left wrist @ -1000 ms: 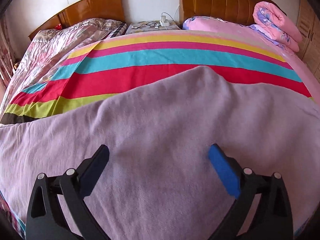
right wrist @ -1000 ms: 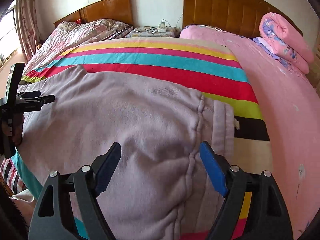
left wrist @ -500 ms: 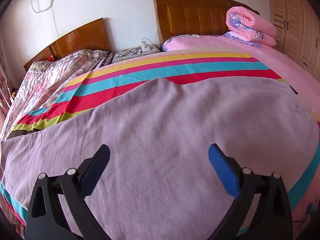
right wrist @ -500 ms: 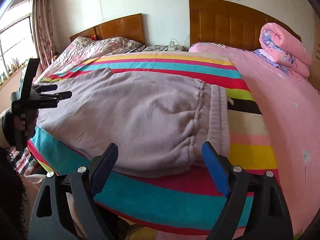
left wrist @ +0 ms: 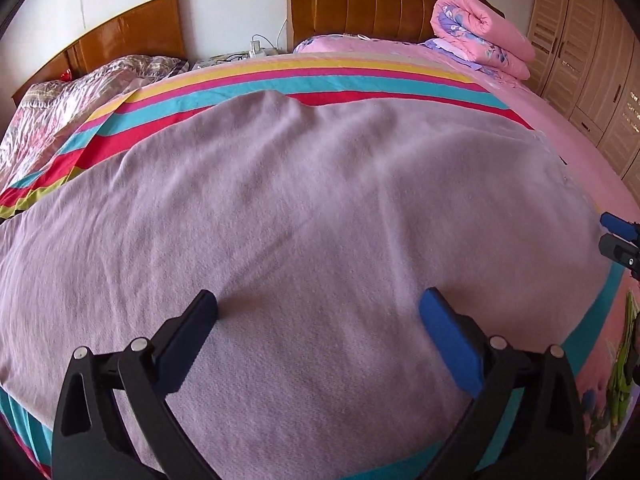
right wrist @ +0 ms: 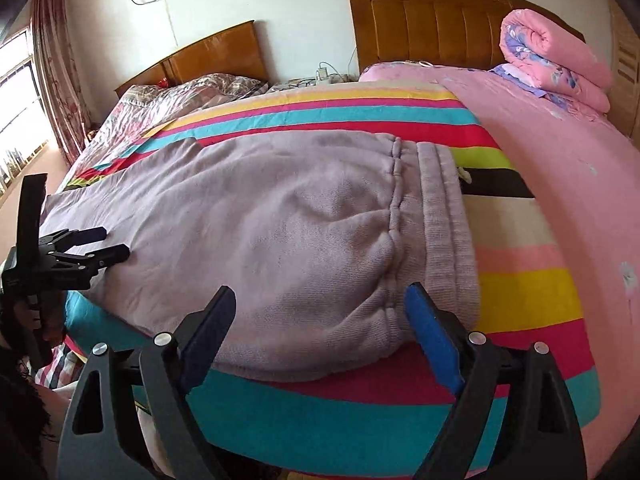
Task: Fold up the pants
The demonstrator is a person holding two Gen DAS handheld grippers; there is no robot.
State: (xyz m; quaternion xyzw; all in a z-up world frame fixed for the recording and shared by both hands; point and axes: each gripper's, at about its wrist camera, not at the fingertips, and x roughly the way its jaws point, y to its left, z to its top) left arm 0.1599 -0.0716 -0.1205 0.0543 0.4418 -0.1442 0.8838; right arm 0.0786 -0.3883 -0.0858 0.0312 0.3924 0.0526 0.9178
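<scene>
Lilac fleece pants (left wrist: 320, 184) lie flat across the striped sheet (left wrist: 360, 80), covering most of the left wrist view. My left gripper (left wrist: 320, 304) is open, its fingertips low over the cloth with nothing between them. In the right wrist view the pants (right wrist: 280, 216) end in a ribbed waistband (right wrist: 444, 220) on the right. My right gripper (right wrist: 320, 300) is open at the bed's near edge, with the near waist corner lying beyond its tips. The left gripper (right wrist: 100, 244) shows at the left over the leg end. The right gripper (left wrist: 620, 236) shows at the right edge.
A rolled pink quilt (right wrist: 556, 56) sits by the wooden headboard (right wrist: 420, 28) on the pink bedding (right wrist: 580, 168). A second bed with a floral cover (right wrist: 168, 100) lies to the left. A wardrobe (left wrist: 592, 48) stands at the right. Dark hair (right wrist: 20, 420) shows at lower left.
My right gripper has drawn back from over the pants to the bed's near edge. My left gripper has shifted sideways along the pants and sits lower. Both have stayed open.
</scene>
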